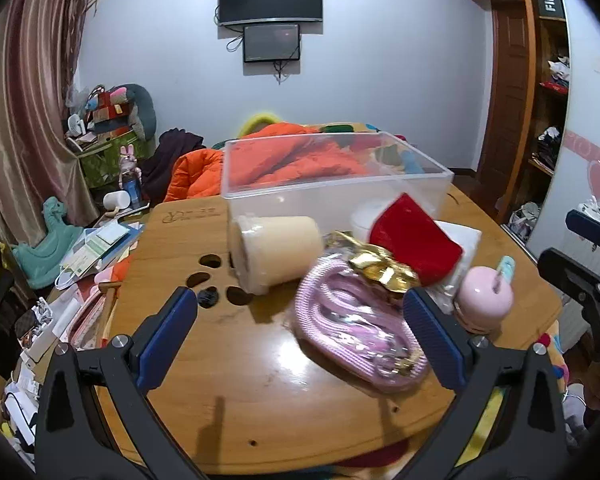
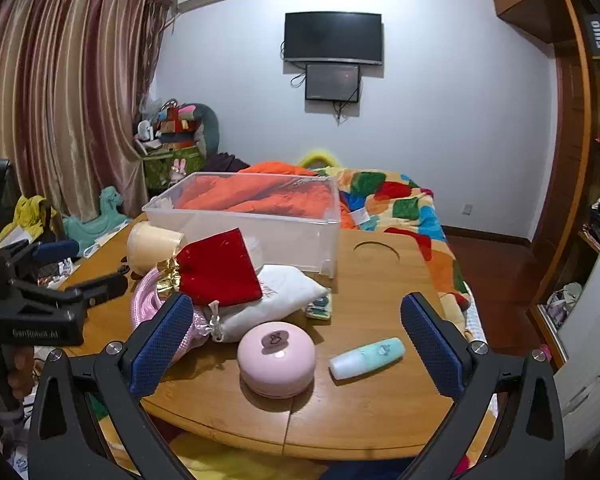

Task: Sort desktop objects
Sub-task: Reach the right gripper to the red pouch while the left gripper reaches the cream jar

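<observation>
1. Bedroom clutter surrounded a wooden table (image 2: 380,280) bearing a clear bin (image 2: 256,224).
2. Before the bin lay a red pouch (image 2: 220,272), pink round case (image 2: 276,356) and small tube (image 2: 366,358).
3. Left gripper (image 1: 300,336) and right gripper (image 2: 296,340) tilted downward before the bin, jaws spread wide, grasping nothing.

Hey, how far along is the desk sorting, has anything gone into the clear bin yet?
Done: nothing that shows; the clear bin looks empty. In hand: nothing; the left gripper and right gripper both have open jaws above the wooden table. Left: the cream cup, red pouch, white pouch, pink cord, gold wrapper, pink round case and small tube.
</observation>
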`<act>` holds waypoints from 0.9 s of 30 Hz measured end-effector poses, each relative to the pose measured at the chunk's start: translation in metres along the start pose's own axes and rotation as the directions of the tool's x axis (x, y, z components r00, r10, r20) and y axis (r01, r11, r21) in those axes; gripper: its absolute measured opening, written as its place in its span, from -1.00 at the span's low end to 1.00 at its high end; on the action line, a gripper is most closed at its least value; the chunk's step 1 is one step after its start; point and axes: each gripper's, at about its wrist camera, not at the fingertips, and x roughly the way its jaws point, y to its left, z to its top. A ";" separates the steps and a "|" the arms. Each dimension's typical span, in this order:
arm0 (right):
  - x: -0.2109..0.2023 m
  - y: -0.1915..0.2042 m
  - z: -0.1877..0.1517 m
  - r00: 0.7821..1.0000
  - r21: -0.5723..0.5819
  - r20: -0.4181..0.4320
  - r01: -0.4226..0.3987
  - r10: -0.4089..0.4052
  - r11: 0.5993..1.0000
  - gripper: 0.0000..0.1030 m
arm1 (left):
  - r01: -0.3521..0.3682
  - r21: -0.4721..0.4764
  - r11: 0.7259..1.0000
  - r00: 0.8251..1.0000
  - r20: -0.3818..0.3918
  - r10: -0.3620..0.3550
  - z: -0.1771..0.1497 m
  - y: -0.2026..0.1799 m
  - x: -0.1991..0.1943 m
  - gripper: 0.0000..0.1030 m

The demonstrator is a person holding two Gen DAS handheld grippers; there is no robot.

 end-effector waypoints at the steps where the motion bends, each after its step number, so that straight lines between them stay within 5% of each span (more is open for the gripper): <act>1: 0.002 0.001 0.001 1.000 -0.001 -0.003 -0.007 0.007 1.000 1.00 | -0.004 -0.001 1.000 1.000 -0.001 0.004 0.001 0.004 0.001 1.00; 19: 0.061 0.049 0.018 0.978 -0.137 -0.104 -0.193 0.180 0.972 1.00 | -0.012 -0.046 0.999 0.994 -0.112 0.007 0.027 0.035 0.064 1.00; 27: 0.089 0.059 0.017 0.967 -0.182 -0.186 -0.208 0.174 0.961 0.85 | 0.006 -0.053 0.999 0.993 -0.120 -0.013 0.035 0.043 0.066 1.00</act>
